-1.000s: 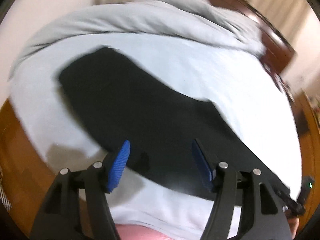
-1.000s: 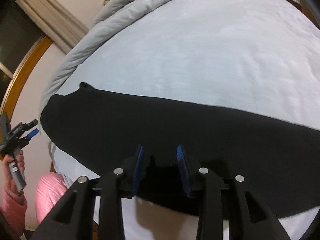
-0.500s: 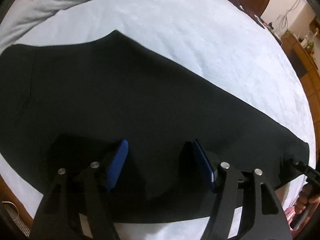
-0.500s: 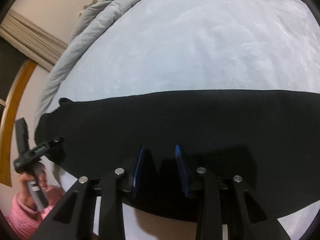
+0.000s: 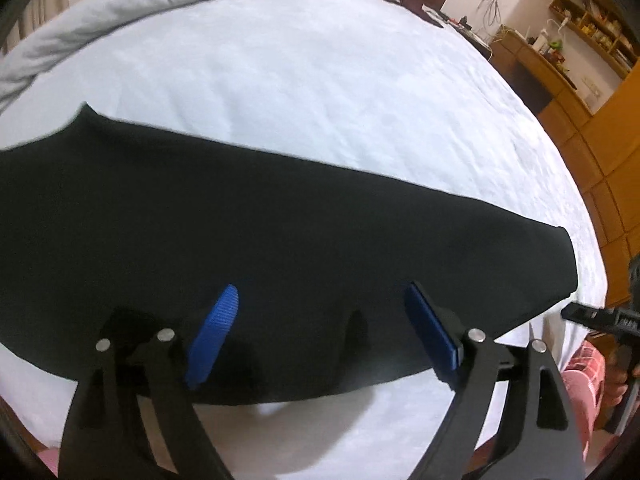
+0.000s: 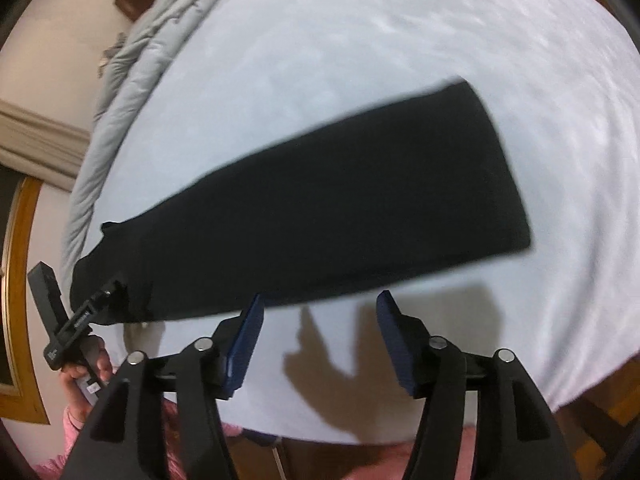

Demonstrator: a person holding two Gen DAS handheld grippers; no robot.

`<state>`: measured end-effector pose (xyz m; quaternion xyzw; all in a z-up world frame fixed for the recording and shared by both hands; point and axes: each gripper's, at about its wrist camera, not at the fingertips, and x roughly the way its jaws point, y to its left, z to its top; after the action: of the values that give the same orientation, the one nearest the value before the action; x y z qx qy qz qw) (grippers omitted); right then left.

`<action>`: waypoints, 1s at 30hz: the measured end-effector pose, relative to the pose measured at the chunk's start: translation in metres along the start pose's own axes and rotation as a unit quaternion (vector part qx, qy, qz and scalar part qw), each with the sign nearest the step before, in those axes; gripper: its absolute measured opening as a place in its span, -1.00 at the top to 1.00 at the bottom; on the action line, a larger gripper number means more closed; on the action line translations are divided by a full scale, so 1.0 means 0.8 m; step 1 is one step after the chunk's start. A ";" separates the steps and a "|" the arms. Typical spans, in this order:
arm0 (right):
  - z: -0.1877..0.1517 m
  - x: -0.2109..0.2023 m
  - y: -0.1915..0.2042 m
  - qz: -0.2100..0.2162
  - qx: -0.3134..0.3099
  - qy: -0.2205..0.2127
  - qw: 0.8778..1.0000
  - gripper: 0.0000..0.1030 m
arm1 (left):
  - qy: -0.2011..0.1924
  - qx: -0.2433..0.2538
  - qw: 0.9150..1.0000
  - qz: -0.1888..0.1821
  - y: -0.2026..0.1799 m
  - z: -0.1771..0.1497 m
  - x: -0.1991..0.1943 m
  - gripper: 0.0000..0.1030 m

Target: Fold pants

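The black pants (image 5: 256,236) lie flat on the white bed sheet (image 5: 320,100), folded lengthwise into one long strip. In the right wrist view the pants (image 6: 340,208) run from the waist at the left to the leg hem at the right. My left gripper (image 5: 320,320) is open and empty, hovering over the near edge of the pants. My right gripper (image 6: 320,324) is open and empty, just in front of the pants' near edge over bare sheet. The left gripper (image 6: 80,312) also shows at the waist end in the right wrist view.
A grey duvet (image 5: 140,4) is bunched along the far side of the bed. A wooden shelf unit (image 5: 560,40) and cabinet stand beyond the bed at the right. The bed's front edge (image 6: 360,436) is close below my right gripper.
Both grippers have pulled back toward the near side of the bed. The right gripper has opened wider and now sits off the pants, over bare sheet. The pants lie still.
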<state>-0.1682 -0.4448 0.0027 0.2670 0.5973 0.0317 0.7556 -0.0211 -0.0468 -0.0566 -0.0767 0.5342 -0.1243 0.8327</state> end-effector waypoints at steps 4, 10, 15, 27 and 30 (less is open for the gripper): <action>-0.001 0.007 -0.031 0.025 0.043 -0.020 0.999 -0.20 | 0.006 0.004 1.000 0.005 -0.001 -0.005 0.013 -0.71; 0.011 0.028 -0.063 0.062 0.094 -0.045 0.993 -0.20 | 0.005 0.006 1.000 0.006 -0.005 -0.014 0.021 -0.75; 0.022 0.032 -0.072 0.101 0.123 -0.079 0.984 -0.16 | 0.004 0.016 1.000 0.010 -0.009 -0.017 0.025 -0.78; 0.054 -0.027 -0.061 0.114 0.096 -0.155 0.977 0.80 | -0.030 0.001 0.999 0.017 -0.007 -0.013 -0.005 -0.78; 0.064 -0.057 -0.056 0.105 0.076 -0.184 0.974 0.80 | -0.054 0.005 0.998 0.017 -0.012 -0.006 -0.020 -0.78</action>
<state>-0.1462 -0.5186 0.0308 0.3863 0.4173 0.0159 0.8224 -0.0332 -0.0515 -0.0426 -0.0699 0.4886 -0.1084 0.8629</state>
